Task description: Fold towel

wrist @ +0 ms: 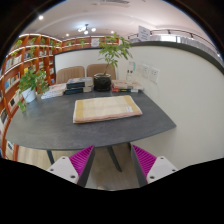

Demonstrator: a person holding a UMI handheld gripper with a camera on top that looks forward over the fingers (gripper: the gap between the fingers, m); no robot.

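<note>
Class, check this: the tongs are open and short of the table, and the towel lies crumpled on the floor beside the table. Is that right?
Not quite. The gripper view shows the towel lying flat on the dark table, not crumpled on the floor. The rest holds: the tongs are open, empty and short of the table's near edge.

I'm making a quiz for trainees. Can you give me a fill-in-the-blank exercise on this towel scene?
1. The towel lies flat on the grey ____.
2. The gripper has its jaws ____, with nothing between them.
3. Beyond the towel stands a potted ____.
4. Along the wall beside the table runs a ____ full of books.

Missing words: table; open; plant; bookshelf
</note>
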